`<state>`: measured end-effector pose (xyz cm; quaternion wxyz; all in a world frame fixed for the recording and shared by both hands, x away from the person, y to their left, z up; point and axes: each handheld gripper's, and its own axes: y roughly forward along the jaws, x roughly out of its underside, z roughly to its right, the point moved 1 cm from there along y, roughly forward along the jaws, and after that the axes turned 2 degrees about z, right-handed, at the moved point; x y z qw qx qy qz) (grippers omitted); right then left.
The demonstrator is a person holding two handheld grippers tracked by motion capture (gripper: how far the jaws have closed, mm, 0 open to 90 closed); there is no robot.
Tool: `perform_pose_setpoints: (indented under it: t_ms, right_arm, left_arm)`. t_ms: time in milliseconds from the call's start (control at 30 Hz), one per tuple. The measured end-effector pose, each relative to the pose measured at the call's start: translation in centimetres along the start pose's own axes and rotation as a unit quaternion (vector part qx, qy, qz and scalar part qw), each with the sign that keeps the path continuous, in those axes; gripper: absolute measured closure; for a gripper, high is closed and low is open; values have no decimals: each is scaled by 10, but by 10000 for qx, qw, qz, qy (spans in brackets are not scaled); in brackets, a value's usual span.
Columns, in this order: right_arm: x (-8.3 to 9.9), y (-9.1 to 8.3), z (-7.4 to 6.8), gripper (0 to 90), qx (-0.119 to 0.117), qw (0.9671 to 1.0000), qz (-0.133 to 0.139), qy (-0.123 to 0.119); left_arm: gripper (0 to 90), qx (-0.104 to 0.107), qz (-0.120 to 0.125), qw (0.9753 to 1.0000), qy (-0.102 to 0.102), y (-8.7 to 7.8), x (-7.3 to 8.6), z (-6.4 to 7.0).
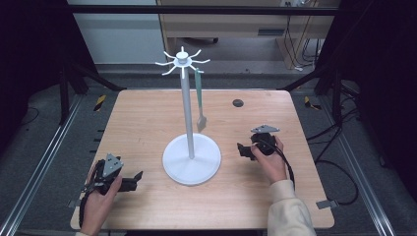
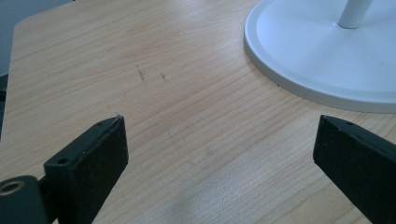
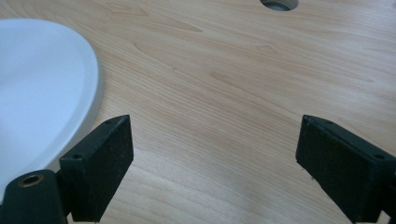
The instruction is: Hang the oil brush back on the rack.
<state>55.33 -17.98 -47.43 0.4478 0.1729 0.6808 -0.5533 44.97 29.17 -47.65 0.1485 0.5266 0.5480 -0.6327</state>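
While both grippers rest empty on the table [image 1: 147,113] | left gripper [image 1: 139,175], right gripper [image 1: 241,149]: jaws wide apart | spatula [image 1: 199,101] hangs from stand [image 1: 189,118] hook | you approach its handle squarely, lift clear.

White rack [image 1: 187,98]: upright at table centre, round flat base [image 1: 192,160], slim pole, crown of curved hooks at top. Green spatula [image 1: 199,98]: hung from one hook on right side, blade down, clear of tabletop, just beside pole.
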Motion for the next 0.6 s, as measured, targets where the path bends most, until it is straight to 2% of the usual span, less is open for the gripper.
perform_pose_setpoints:
  t_ms: [33, 267, 333, 600]
  right_arm:
    - [1, 2, -2, 117, -62, 10000, 10, 55]
    - [9, 11, -8, 119, -278, 9994, 185, -113]
    - [10, 13, -10, 119, -366, 9991, 147, -125]
    - [13, 15, -11, 119, -479, 9987, 35, -176]
  left_arm:
    - [28, -1, 5, 10000, 1, 0, 0, 0]
    - [28, 7, 6, 10000, 15, 0, 0, 0]
    - [28, 19, -8, 10000, 17, 1, 0, 1]
    - [27, 13, -48, 10000, 49, 2, 0, 1]
